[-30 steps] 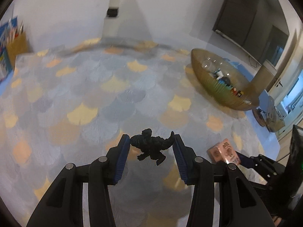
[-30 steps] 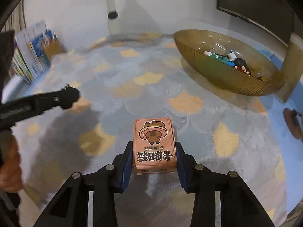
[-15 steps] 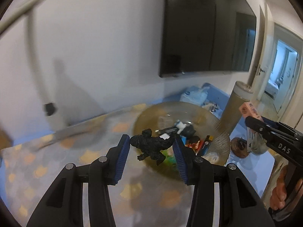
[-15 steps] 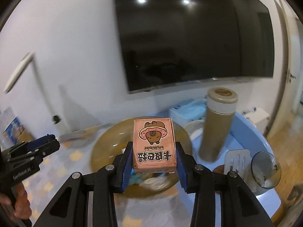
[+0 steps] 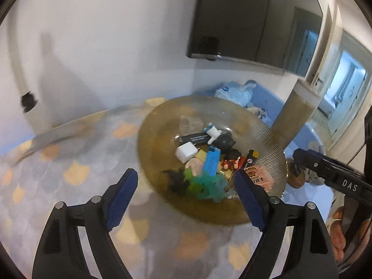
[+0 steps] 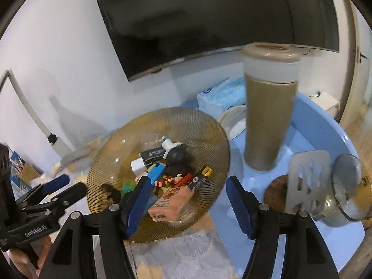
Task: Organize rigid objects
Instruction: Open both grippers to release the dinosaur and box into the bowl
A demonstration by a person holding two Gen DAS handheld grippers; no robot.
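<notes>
- White wall and a dark wall-mounted screen (image 6: 209,18) stand behind a worktop (image 5: 69,144) covered in a scallop-patterned cloth.
- Left hand-held gripper (image 5: 186,195): jaws opening, nothing between them. Just ahead and below, a black dinosaur figure (image 5: 175,180) lies in the amber glass bowl (image 5: 267,137).
- Right hand-held gripper (image 6: 186,200): jaws opening, pads clear of the pink card box (image 6: 171,203), which lies tilted against the bowl's near wall.
- Bowl is already crowded with small toys, a white charger (image 5: 186,152) and a blue lighter (image 5: 211,161).
- Risk: the tilted box could slide or tip over the low near rim.
- Risk: a tall brown canister (image 6: 269,116) and a slotted spatula (image 6: 307,179) stand just right of the right hand-held gripper; a careless sideways pull-back could knock them.
</notes>
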